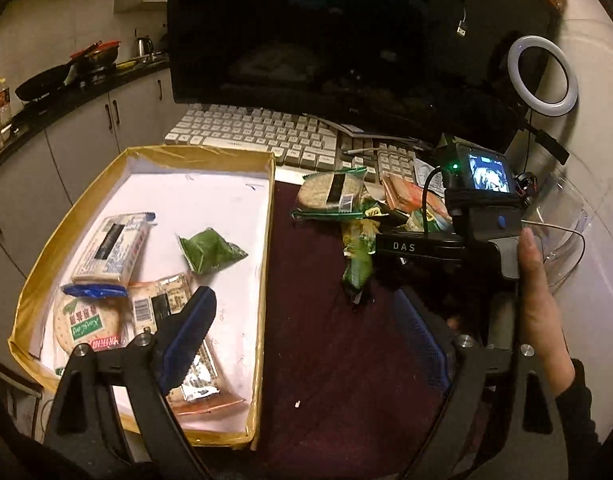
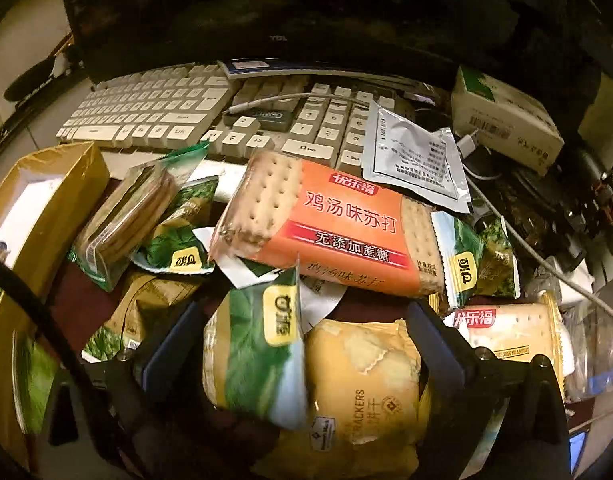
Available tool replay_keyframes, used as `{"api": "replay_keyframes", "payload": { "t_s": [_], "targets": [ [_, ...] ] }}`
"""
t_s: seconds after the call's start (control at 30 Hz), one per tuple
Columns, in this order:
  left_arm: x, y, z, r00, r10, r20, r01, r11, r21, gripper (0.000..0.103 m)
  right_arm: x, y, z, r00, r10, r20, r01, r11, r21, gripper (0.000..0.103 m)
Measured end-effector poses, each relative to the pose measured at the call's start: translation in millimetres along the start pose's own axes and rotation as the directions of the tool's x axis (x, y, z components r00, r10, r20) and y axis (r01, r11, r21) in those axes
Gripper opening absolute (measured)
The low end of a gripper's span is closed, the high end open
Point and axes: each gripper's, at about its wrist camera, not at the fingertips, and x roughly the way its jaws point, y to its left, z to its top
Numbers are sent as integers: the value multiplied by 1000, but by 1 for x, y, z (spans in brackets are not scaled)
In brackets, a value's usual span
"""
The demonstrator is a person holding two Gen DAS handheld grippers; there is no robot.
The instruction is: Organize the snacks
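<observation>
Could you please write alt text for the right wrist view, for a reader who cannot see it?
The open right gripper hangs over a heap of snack packets, with a yellow cracker pack and a green packet between its jaws. Behind them lie an orange soda-cracker pack and a white keyboard.

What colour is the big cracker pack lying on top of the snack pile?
Orange, with white writing, on the big cracker pack. The right wrist view shows it best.

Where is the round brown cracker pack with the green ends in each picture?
Left wrist view: round cracker pack upper middle, heading the snack pile, just below the keyboard.
Right wrist view: round cracker pack middle left, tilted, beside the yellow box.
Shared landmark: the white keyboard.
</observation>
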Motion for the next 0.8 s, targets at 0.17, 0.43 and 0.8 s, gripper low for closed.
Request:
{"api": "replay_keyframes", "payload": {
  "t_s": [0.17,0.43,0.8],
  "targets": [
    [-3,3,-3,1000,3,-7,-3,1000,-25,90,-9,-1,-1,1000,3,-1,-3,1000,2,102],
    [-4,-12,-7,1000,-9,-9,9,1000,7,90,-4,0,-1,1000,3,-2,-3,1000,2,102],
    [-1,-16,-12,1000,-6,-22,7,1000,20,90,-4,0,-1,1000,3,-2,-3,1000,2,102]
  ]
}}
